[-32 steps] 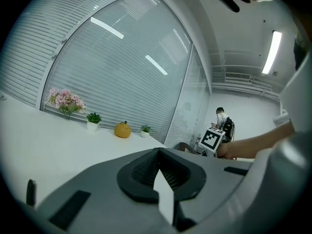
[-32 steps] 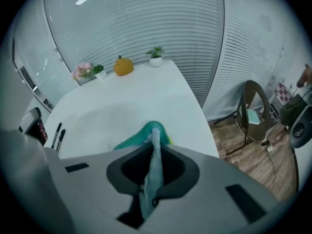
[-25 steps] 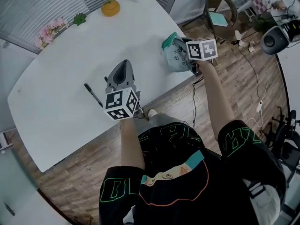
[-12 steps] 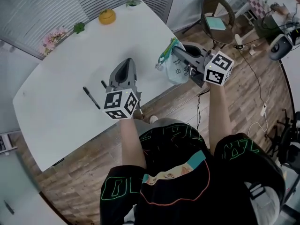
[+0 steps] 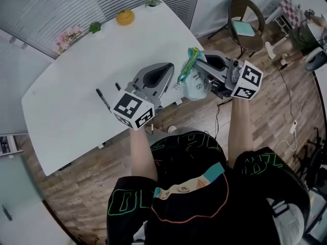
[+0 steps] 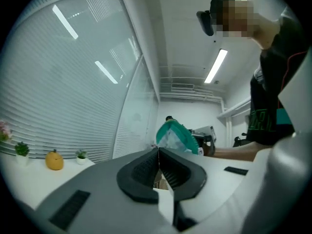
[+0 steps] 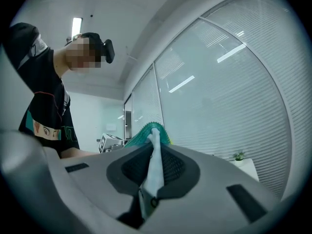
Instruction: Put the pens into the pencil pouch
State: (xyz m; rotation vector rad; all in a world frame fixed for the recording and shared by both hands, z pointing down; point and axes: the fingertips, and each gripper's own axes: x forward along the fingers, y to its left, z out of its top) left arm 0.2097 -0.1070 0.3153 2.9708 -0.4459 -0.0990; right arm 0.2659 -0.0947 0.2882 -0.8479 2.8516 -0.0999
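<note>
Right claw (image 5: 198, 61) clamped on pencil pouch (image 5: 195, 83), held clear of counter (image 5: 66, 111). Left claw (image 5: 168, 70) closed, empty. Pen (image 5: 103, 99) lies on counter.

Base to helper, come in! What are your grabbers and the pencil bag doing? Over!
Left hand-held gripper shut, empty. Right hand-held gripper shut on pencil pouch, held in the air. Black pen lying on white table, not in pouch yet.

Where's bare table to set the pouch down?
Widest bare stretch: table middle, between the flowers, the yellow ornament and the pens. The left end, beyond the pens, is bare too. Crowded: near edge around the left claw.
</note>
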